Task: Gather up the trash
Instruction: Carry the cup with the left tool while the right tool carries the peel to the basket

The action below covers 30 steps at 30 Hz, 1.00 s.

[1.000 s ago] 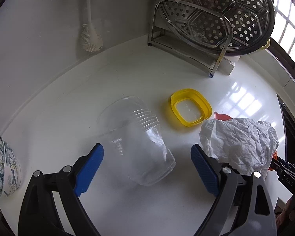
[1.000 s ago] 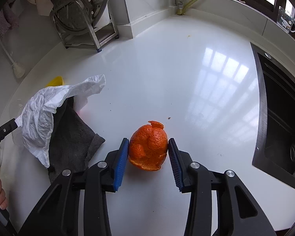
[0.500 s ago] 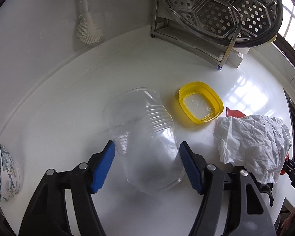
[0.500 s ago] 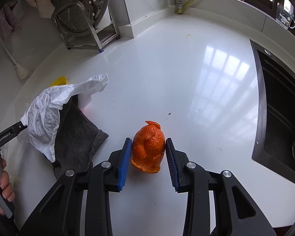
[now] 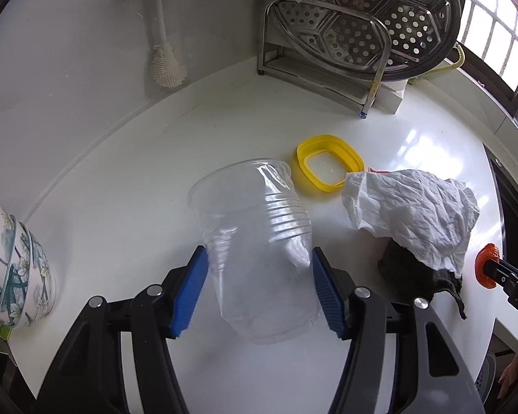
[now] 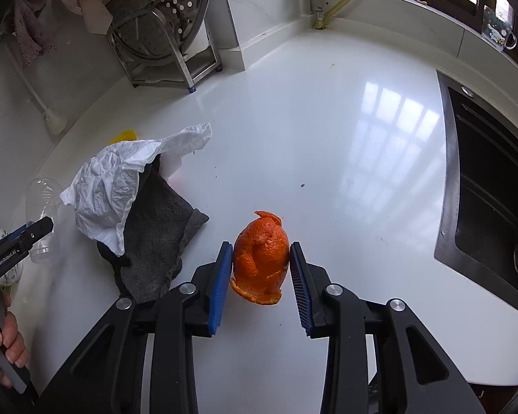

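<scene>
A clear plastic cup [image 5: 255,227] lies on its side on the white counter [image 5: 121,207], mouth facing away. My left gripper [image 5: 259,255] straddles it, its jaws closing, with both blue pads against the cup's walls and the rim dented. An orange peel [image 6: 260,258] stands between the pads of my right gripper [image 6: 260,246], which is shut on it. A crumpled white paper [image 6: 103,186] lies over a grey cloth [image 6: 159,234] between the two grippers. The peel [image 5: 487,262] also shows at the right edge of the left wrist view.
A yellow lid [image 5: 329,162] lies just beyond the cup. A metal rack with a perforated steamer plate [image 5: 362,17] stands at the back, with a white brush [image 5: 167,69] hanging on the wall. Stacked bowls [image 5: 13,265] sit at the left and a dark sink [image 6: 490,189] at the right.
My left jaws have closed in from wide apart onto the cup's sides. The right pads have squeezed the peel narrower, and it stands more upright.
</scene>
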Tool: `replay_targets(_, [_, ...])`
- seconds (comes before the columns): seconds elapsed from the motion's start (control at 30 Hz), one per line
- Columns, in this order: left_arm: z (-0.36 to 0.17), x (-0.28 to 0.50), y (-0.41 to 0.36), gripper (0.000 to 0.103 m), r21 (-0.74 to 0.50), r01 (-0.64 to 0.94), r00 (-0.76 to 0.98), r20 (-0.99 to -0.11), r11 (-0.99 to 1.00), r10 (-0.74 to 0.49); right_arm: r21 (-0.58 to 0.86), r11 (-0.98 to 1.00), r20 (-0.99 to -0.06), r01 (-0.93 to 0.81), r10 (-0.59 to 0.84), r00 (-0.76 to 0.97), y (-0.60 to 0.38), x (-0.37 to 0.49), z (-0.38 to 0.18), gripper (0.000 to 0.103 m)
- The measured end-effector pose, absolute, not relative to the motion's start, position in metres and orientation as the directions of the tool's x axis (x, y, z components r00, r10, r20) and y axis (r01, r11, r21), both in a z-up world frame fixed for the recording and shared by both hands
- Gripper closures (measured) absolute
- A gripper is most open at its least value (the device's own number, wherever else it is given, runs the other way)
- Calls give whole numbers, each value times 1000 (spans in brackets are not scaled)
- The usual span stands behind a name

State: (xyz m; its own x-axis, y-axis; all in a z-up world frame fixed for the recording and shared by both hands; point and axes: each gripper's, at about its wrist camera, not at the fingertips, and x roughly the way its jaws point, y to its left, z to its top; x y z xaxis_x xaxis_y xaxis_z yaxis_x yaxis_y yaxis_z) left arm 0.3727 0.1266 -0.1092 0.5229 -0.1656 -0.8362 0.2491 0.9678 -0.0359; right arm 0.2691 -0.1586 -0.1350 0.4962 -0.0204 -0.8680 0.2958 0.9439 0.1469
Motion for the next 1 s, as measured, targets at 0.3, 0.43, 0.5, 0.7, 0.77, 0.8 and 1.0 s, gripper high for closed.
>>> replay_targets(0.3, [-76, 318, 127, 44, -21, 285, 559, -809, 958, -184, 172, 943, -852, 284, -1, 523, -152, 226, -113, 70])
replay_targets(0.43, [-68, 285, 124, 44, -27, 302, 555, -807, 953, -199, 191, 939, -848, 285, 11, 530, -152, 198, -108, 70])
replay_targets(0.5, [-63, 269, 122, 44, -35, 314, 554, -805, 949, -213, 192, 940, -847, 283, 13, 532, -154, 181, -105, 70])
replay_targets(0.7, [-43, 211, 102, 44, -54, 372, 552, -789, 927, -267, 208, 936, -841, 282, 24, 540, -164, 121, -96, 70])
replay_targets(0.77, [-38, 190, 91, 44, -65, 395, 543, -788, 916, -290, 218, 933, -838, 288, 27, 546, -172, 98, -92, 70])
replay_targets(0.8, [-37, 180, 85, 44, -70, 407, 537, -788, 911, -300, 222, 930, -836, 294, 27, 548, -177, 86, -91, 70])
replay_targets(1.0, [-33, 117, 38, 44, -99, 507, 485, -789, 856, -378, 232, 904, -843, 359, 3, 538, -213, 9, -96, 70])
